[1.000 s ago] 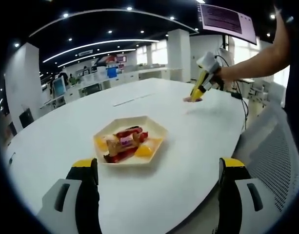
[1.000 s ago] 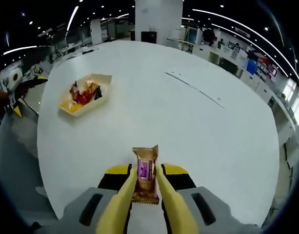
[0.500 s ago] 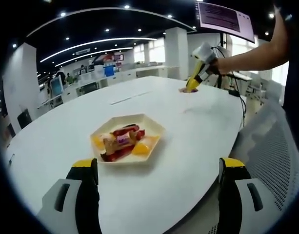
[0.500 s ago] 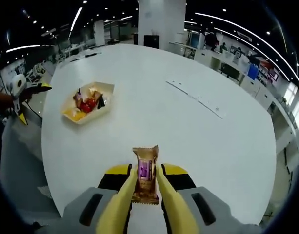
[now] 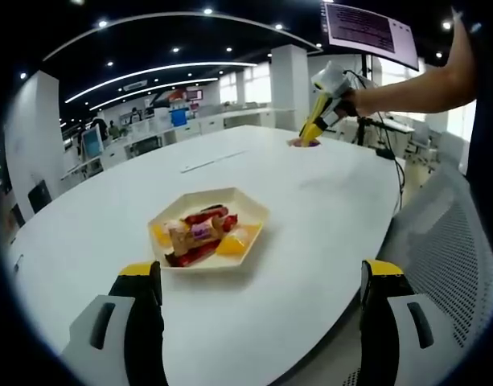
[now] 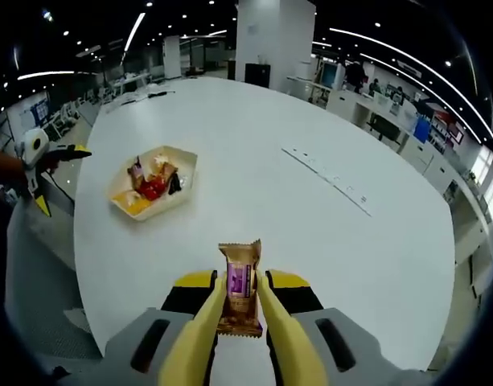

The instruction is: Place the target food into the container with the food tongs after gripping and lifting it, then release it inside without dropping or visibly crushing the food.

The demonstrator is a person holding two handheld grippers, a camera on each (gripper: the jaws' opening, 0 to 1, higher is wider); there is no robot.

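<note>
Since a second ago your right gripper has lifted off the tabletop: in the left gripper view it now hangs in the air at 1 o'clock, where it earlier touched the surface. In the right gripper view the tray has drifted right, toward the centre, now at 10 o'clock. The tabletop is large, white and rounded. Your left gripper sits at the near edge with its jaws spread wide, nothing between them. The hexagonal tray lies just beyond those jaws, holding several wrapped snacks in red, orange and brown. Your right jaws pinch the tongs, and their yellow tips clamp a brown snack bar with a purple label, upright, well apart from the tray.
</note>
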